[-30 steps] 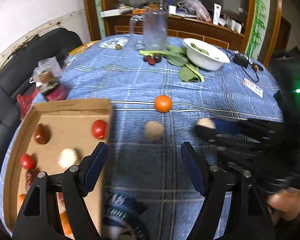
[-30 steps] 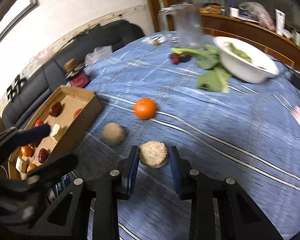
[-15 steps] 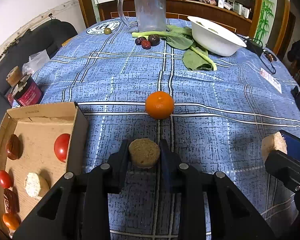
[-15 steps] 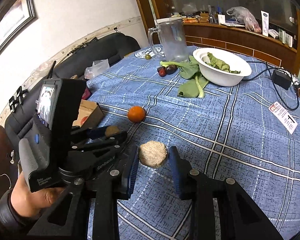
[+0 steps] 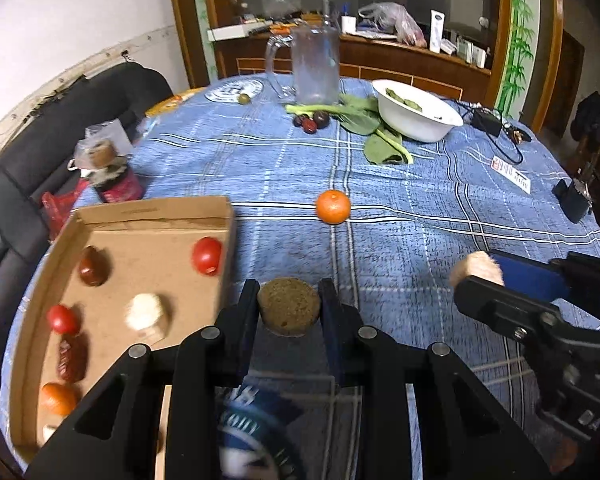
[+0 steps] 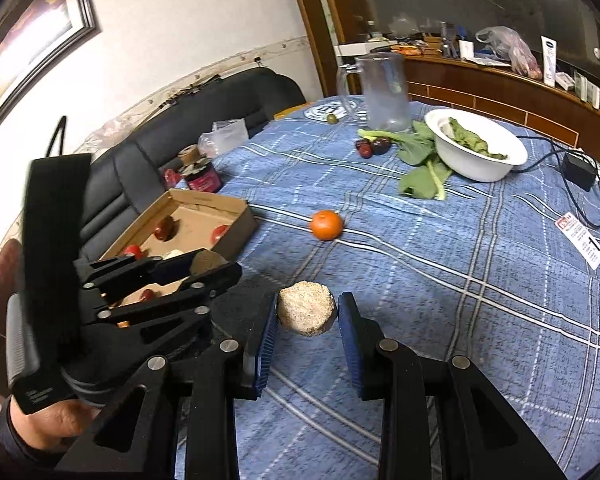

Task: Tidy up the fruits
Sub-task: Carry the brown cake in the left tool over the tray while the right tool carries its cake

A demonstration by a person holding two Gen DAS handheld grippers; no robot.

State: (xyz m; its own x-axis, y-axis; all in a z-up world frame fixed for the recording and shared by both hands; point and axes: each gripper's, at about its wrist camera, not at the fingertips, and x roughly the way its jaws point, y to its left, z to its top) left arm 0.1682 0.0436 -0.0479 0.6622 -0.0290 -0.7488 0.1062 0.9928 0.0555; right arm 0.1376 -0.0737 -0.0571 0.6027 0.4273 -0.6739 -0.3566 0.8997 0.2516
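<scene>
A: Left gripper [image 5: 290, 310] has its fingers clamped on a dark brown round piece [image 5: 289, 306], held just beside the near wall of the cardboard box [image 5: 152, 210]. Right gripper [image 6: 307, 316] is clamped on a paler, grainy round piece [image 6: 307, 309], clear of the tabletop [image 6: 460, 280].

B: Why both loaded at once?

A: My read: two pickups, one trip to the box. It already holds a tomato [image 5: 207, 255], a white round piece [image 5: 146, 312], dates and a small orange.

B: What's left out?

A: A mandarin [image 5: 333, 207] alone mid-cloth; dark fruits [image 5: 312, 121] by the glass pitcher [image 5: 315, 68], well apart.

B: Obstructions?

A: The box wall must be cleared. The two grippers sit close together, so they may crowd each other over the box. The white bowl [image 5: 416, 114] and greens are far off, no bother.
</scene>
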